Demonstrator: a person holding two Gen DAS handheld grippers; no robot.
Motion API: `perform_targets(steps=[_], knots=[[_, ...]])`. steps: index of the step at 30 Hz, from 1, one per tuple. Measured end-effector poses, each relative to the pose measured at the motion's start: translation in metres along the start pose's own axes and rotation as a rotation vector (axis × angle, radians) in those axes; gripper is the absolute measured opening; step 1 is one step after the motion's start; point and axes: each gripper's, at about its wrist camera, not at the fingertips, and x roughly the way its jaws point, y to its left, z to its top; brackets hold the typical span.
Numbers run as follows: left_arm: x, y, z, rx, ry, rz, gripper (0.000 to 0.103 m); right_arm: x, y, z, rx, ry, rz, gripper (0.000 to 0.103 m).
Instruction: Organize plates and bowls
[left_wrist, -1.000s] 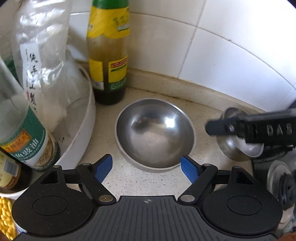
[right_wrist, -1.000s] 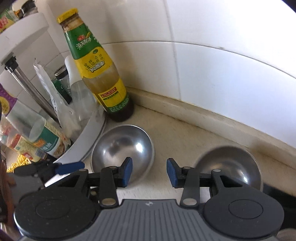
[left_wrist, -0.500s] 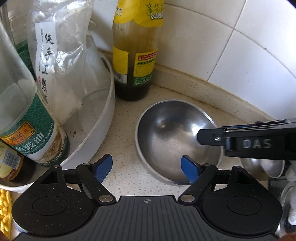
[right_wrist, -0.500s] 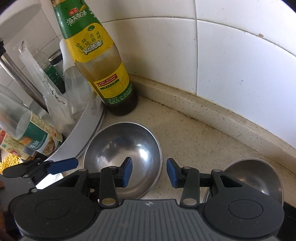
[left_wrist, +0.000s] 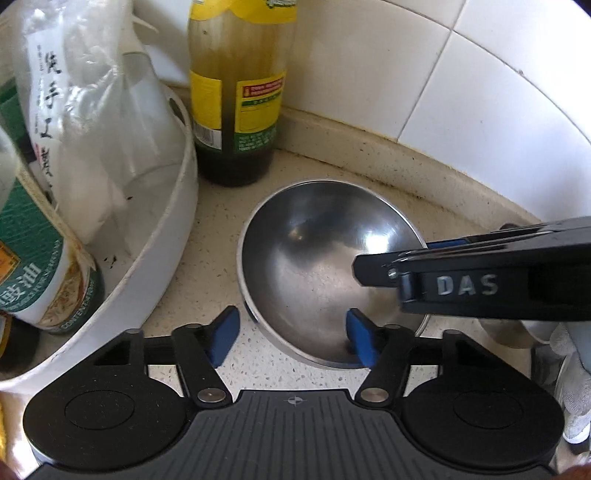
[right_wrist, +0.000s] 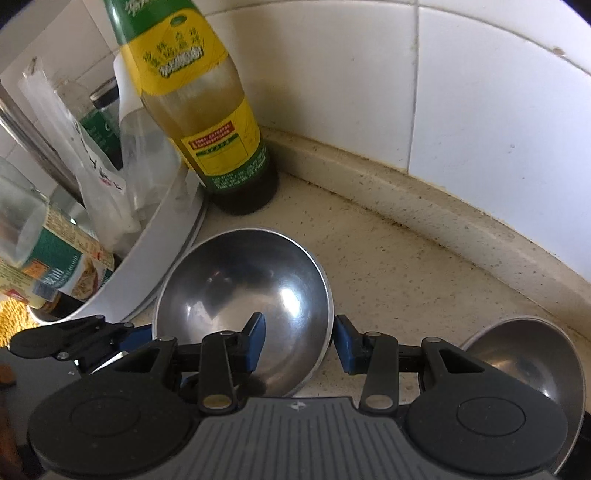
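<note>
A steel bowl (left_wrist: 325, 266) sits on the speckled counter near the wall corner; it also shows in the right wrist view (right_wrist: 243, 295). My left gripper (left_wrist: 291, 339) is open, its jaws straddling the bowl's near rim, the right pad inside the bowl. My right gripper (right_wrist: 299, 339) is open, its jaws straddling the bowl's right rim, left pad inside. It crosses the left wrist view from the right as a black bar (left_wrist: 480, 284). A second steel bowl (right_wrist: 524, 365) lies at the right, partly hidden behind the right gripper.
A tall sauce bottle (left_wrist: 236, 92) stands in the corner behind the bowl. A white round tray (left_wrist: 155, 266) at the left holds bottles and a plastic bag (left_wrist: 85, 122). White tiled wall (right_wrist: 461, 92) runs along the back.
Both grippers have moved forward and closer to the first bowl. Their jaws now straddle its rim. The bowl looks tipped slightly. Both stay open.
</note>
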Motion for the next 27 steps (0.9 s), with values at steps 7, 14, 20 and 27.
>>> perform_targets(steps=[7, 14, 20, 27], knots=[[0.011, -0.004, 0.001, 0.034, -0.004, 0.006, 0.059, 0.012, -0.003, -0.004, 0.034, 0.031, 0.016, 0.050], [0.007, -0.004, 0.002, 0.053, -0.013, 0.000, 0.060, 0.001, -0.007, -0.007, 0.059, 0.020, 0.045, 0.050], [-0.008, -0.013, 0.000, 0.082, -0.041, -0.012, 0.063, -0.017, -0.008, -0.008, 0.064, -0.013, 0.049, 0.050], [-0.024, -0.020, 0.000, 0.103, -0.065, -0.028, 0.066, -0.039, -0.010, -0.012, 0.074, -0.038, 0.052, 0.050]])
